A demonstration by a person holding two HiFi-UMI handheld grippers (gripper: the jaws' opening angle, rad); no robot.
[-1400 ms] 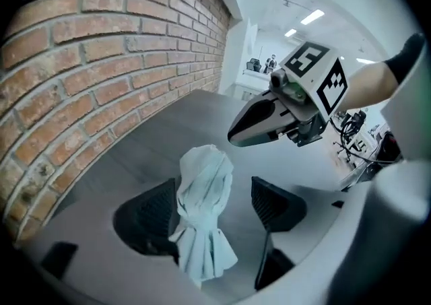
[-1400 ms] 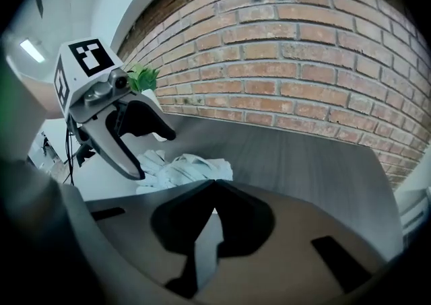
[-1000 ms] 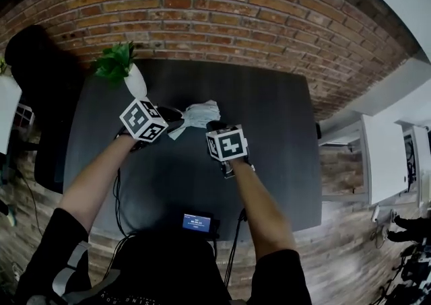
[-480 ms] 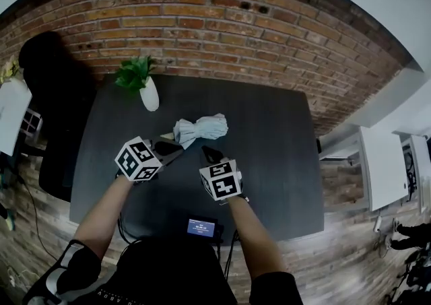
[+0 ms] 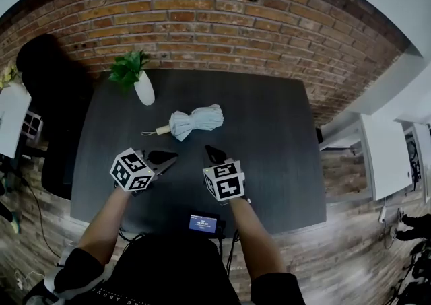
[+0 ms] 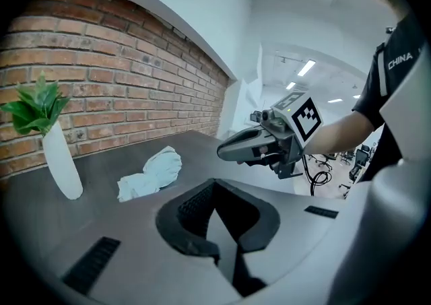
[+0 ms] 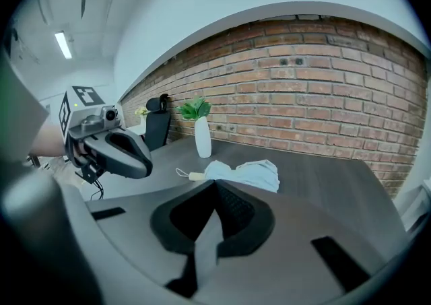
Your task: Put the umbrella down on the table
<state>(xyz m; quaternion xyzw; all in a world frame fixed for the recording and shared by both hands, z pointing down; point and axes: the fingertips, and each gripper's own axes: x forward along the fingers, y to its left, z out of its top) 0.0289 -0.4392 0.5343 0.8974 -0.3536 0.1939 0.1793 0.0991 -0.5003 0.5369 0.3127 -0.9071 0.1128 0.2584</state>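
The folded pale blue umbrella (image 5: 195, 122) lies on the dark table (image 5: 269, 135), its tan handle (image 5: 161, 130) pointing left; it also shows in the left gripper view (image 6: 151, 174) and the right gripper view (image 7: 246, 174). Nothing touches it. My left gripper (image 5: 172, 157) hovers nearer to me, left of centre, jaws shut and empty (image 6: 214, 186). My right gripper (image 5: 210, 151) is beside it, also short of the umbrella, jaws together with nothing in them (image 7: 215, 186). Each gripper sees the other: the right gripper (image 6: 259, 145) and the left gripper (image 7: 124, 152).
A white vase with a green plant (image 5: 143, 88) stands at the table's back left. A black chair (image 5: 40, 75) sits left of the table. A small lit screen (image 5: 203, 223) and cables lie at the near edge. A brick wall (image 5: 215, 27) runs behind.
Both grippers have drawn back toward me, away from the umbrella, which stays lying on the table. The left gripper's jaws have shut.
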